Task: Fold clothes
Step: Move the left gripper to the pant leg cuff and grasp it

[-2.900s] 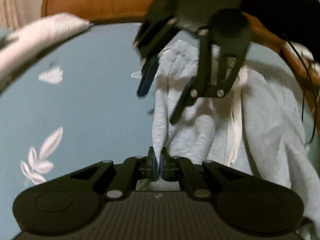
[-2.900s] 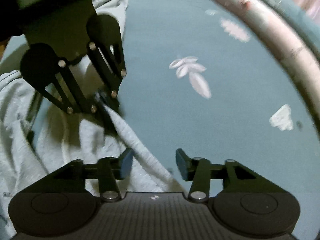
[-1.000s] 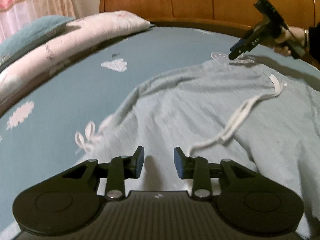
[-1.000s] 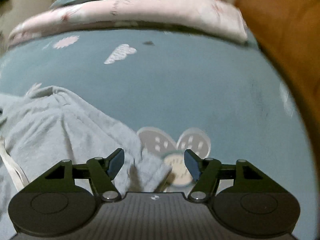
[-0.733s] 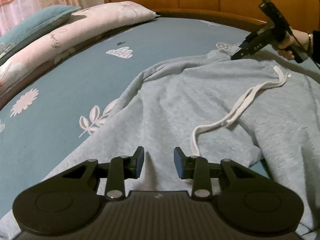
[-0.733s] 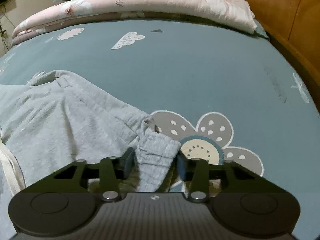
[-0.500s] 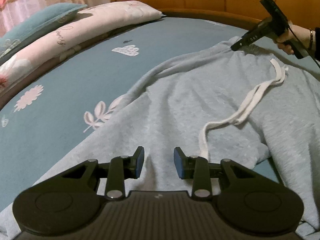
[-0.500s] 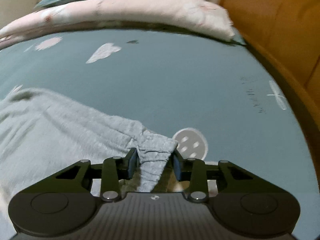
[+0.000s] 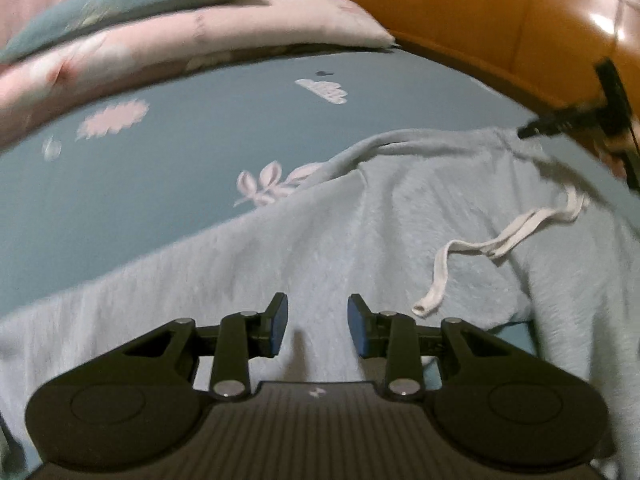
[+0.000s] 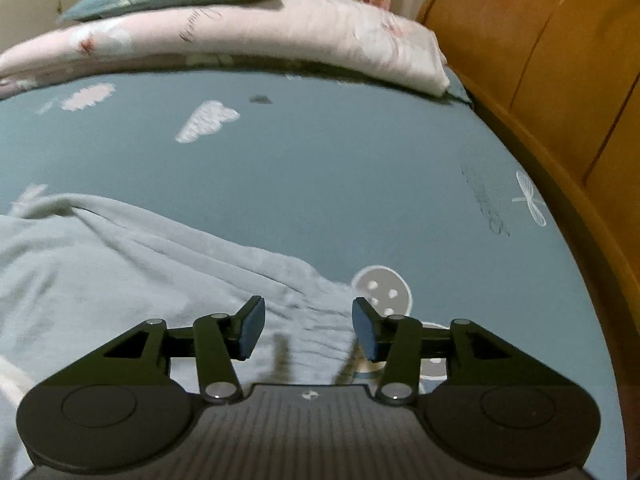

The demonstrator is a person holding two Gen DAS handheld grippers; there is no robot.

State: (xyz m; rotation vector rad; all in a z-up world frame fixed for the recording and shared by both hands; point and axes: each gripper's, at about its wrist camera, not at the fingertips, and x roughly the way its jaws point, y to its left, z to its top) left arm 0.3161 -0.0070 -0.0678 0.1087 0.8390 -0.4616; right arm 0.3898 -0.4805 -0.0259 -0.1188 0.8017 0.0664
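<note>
A light grey garment (image 9: 360,240) with a white drawstring (image 9: 500,240) lies spread on the blue patterned bed sheet (image 9: 160,184). My left gripper (image 9: 317,308) hovers over the garment's near part, open, with nothing between its fingers. In the right wrist view the garment's far corner (image 10: 312,300) lies flat on the sheet under my right gripper (image 10: 309,312). Its jaws are opening and the pads stand clear of the cloth. The left wrist view shows the right gripper (image 9: 528,132) small at the garment's far right corner.
A pink pillow (image 9: 200,36) and a teal pillow (image 9: 120,0) lie along the far edge of the bed. The wooden headboard (image 10: 560,80) curves along the right side. Bare sheet (image 10: 320,180) stretches beyond the garment.
The right gripper closed on the garment's corner, drew it out toward the headboard side, and has now parted from it. The left gripper slid across the garment and rolled.
</note>
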